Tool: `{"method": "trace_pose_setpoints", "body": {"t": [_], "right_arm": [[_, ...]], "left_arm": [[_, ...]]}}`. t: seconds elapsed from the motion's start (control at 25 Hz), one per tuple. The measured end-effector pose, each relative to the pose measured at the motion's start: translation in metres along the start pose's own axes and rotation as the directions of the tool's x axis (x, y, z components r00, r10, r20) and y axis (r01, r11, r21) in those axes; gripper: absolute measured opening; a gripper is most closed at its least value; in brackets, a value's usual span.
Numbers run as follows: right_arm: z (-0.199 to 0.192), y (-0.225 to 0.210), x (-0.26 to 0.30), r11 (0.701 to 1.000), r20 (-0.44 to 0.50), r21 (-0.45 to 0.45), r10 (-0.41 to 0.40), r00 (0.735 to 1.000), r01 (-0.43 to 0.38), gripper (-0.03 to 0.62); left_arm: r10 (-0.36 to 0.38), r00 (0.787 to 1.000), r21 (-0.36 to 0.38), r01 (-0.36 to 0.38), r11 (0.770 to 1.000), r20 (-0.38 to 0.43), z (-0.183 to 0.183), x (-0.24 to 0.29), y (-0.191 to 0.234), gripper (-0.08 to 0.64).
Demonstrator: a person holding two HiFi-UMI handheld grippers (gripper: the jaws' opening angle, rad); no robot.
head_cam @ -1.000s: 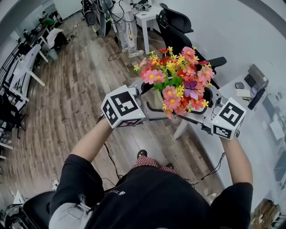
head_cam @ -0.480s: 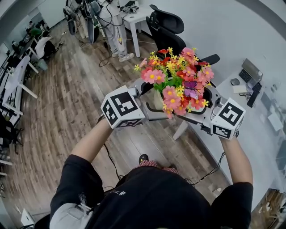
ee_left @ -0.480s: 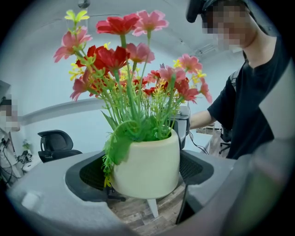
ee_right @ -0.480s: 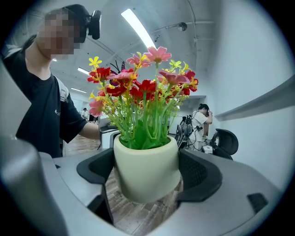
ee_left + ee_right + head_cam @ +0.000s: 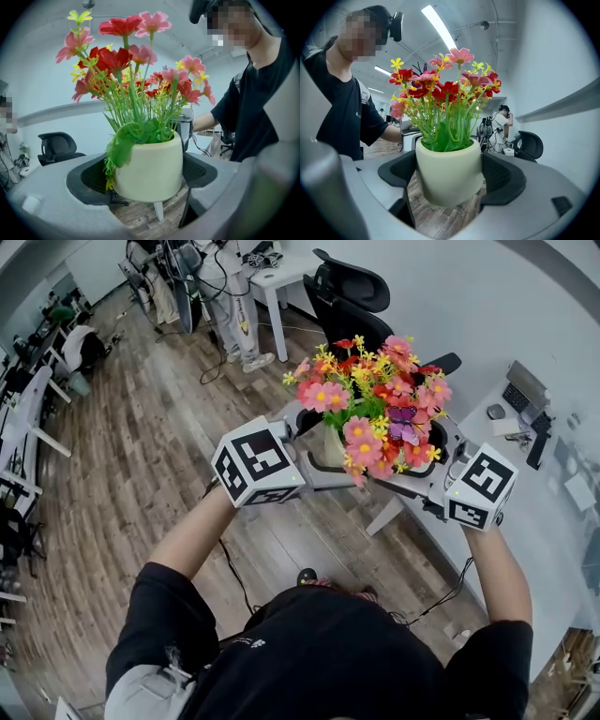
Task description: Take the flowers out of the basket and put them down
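The left tool [image 5: 146, 174] has its two black jaw pads pressed against opposite sides of a cream-coloured round pot [image 5: 152, 161], and the right tool [image 5: 450, 176] clamps the same pot from the other direction, its pads touching the pot's walls as well. Between them the two tools hold the pot upright in the air at about chest height in front of the person, clear of any support. A bunch of pink, red and yellow plastic-looking flowers [image 5: 375, 404] on green stems stands in the pot, with a purple butterfly ornament [image 5: 401, 418] among the blooms on the right-hand side. Below the pot lies a brown wood-plank floor [image 5: 141, 456]. A white surface [image 5: 553, 549] runs along the person's right, near the right tool, and a black office chair [image 5: 352, 296] stands beyond the flowers.
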State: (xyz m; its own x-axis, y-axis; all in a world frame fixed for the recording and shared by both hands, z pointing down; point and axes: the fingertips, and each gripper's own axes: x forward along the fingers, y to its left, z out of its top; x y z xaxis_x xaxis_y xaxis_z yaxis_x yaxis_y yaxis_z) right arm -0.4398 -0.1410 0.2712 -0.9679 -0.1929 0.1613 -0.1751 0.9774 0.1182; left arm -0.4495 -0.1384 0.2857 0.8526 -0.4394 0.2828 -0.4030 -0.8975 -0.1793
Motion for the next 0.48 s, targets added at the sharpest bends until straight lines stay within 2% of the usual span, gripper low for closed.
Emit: {"method": "trace_pose_setpoints", "body": {"t": [0.12, 0.48], "right_arm": [[0.005, -0.006, 0.024, 1.000, -0.004, 0.006, -0.014, 1.000, 0.014, 0.443], [0.000, -0.014, 0.037, 0.996, 0.003, 0.022, -0.086, 0.996, 0.086, 0.443]], "left_arm": [[-0.017, 1.000, -0.002, 0.017, 1.000, 0.005, -0.007, -0.016, 0.018, 0.463], [-0.085, 0.996, 0.020, 0.084, 0.996, 0.014, -0.017, -0.018, 0.032, 0.462]]}}
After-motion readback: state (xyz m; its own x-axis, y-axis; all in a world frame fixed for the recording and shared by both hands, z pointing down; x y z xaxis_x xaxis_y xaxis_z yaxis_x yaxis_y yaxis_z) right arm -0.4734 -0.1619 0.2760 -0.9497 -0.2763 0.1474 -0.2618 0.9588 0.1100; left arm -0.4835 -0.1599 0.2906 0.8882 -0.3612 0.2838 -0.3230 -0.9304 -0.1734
